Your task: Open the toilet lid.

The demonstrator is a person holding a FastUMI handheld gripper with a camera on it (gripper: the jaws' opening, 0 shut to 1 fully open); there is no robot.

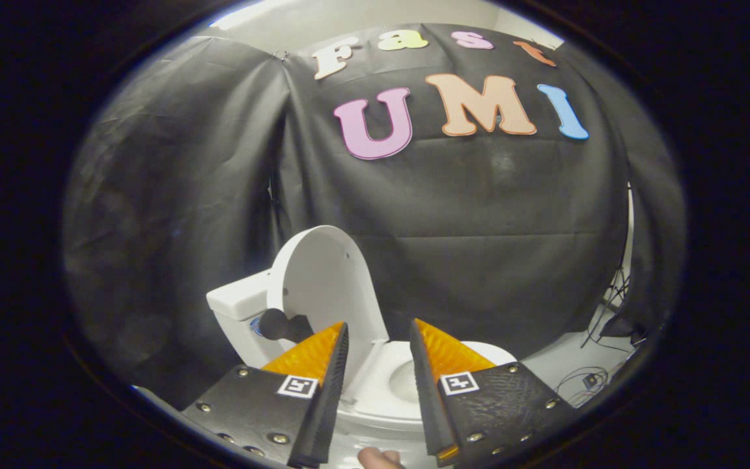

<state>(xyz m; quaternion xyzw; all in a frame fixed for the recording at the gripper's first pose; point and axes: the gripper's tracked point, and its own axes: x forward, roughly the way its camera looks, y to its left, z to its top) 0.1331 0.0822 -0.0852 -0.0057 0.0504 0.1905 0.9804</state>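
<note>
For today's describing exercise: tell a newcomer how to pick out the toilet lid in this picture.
Find the white toilet in front of the black cloth wall, just beyond the open gripper. The lid is the tall oval panel standing upright against the tank. Unlike the flat seat below it, it stands raised, with the bowl uncovered.

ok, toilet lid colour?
White; the raised toilet lid shows in the gripper view, beyond the open claw.

Raised lid (323, 280) blocks left; tongs (378, 339) gape over open bowl (407, 384)
</note>
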